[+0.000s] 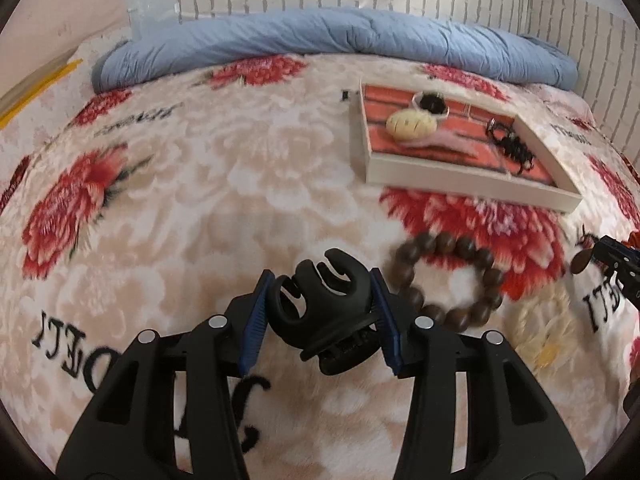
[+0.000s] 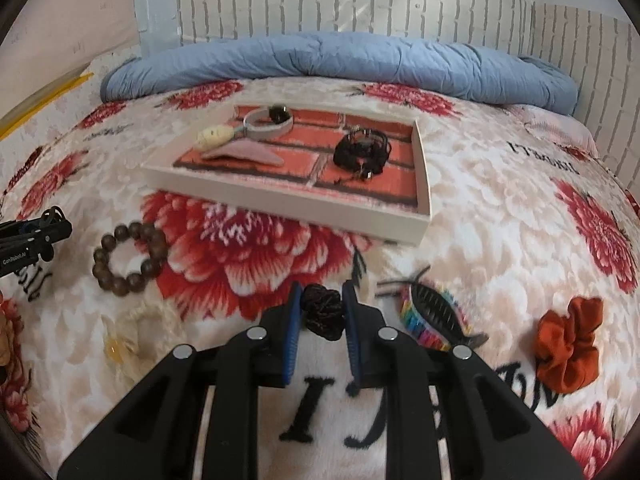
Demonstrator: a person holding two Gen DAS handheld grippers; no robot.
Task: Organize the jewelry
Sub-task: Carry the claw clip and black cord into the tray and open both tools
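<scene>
The left claw (image 1: 322, 312) is clamped on a glossy black plastic hair clip (image 1: 320, 312). The right claw (image 2: 320, 312) pinches a dark braided hair tie (image 2: 322, 314). Ahead of both, a shallow cardboard tray (image 2: 288, 204) sits on the fuzzy floral bed (image 2: 500, 240); round wooden beads (image 1: 444, 276) lie right of the left claw.

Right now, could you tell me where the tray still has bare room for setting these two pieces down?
In the tray, the near strip in front of the pink comb and the right corner beside the black tangle are bare. The far-left corner is crowded around the grey ring.
</scene>
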